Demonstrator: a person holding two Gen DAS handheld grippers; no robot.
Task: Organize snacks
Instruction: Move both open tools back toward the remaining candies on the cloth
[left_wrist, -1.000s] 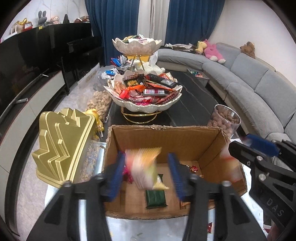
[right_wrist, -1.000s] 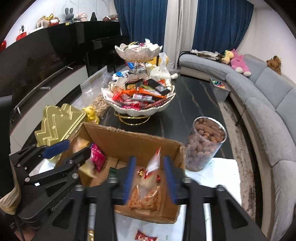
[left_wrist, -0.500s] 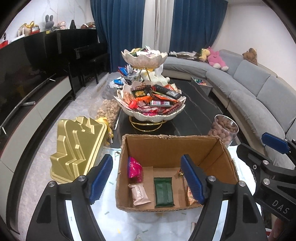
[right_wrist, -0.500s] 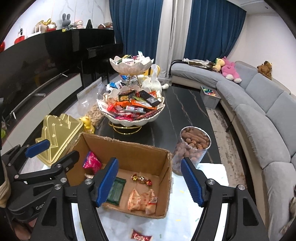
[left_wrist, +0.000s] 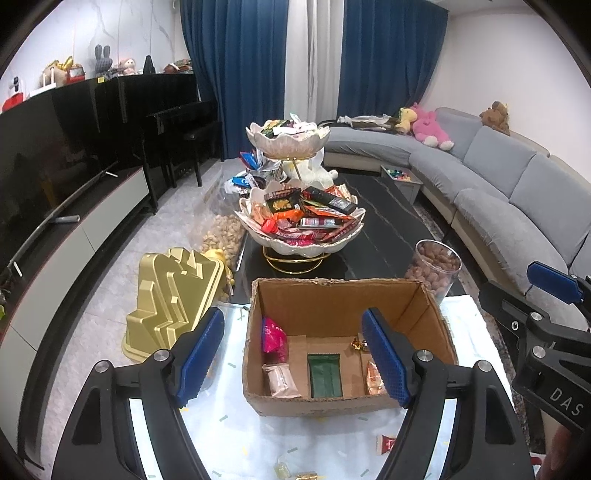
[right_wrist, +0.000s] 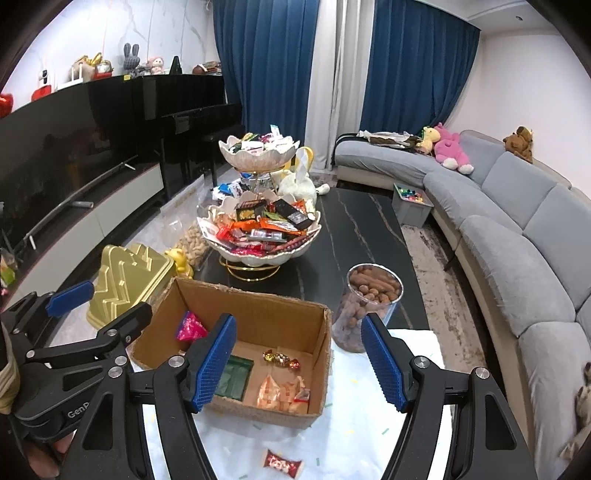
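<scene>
Living-room tabletop (left_wrist: 388, 206): cardboard box (left_wrist: 345, 295), lower centre, is holding several snacks. Left gripper (left_wrist: 293, 358) and right gripper (right_wrist: 299, 363) fingers, just opened, are gaping wide and empty. Loose candies (right_wrist: 282, 462) near the bottom edge are remaining.

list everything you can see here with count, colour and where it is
cardboard box: one, brown, open, on the white cloth nearest the camera
snacks in the box: pink packet, pale packet, green bar, orange-white packets, foil candies
loose wrapped sweets: a few, red or gold, on the cloth in front of the box
tiered snack stand: one, cream bowls on a gold frame, behind the box
clear jar of brown snacks: one, right of the box
gold tin: one, left of the box
sofa: grey, right side
left hand-held gripper: black, blue pads, open, empty
right hand-held gripper: same, open, empty
</scene>
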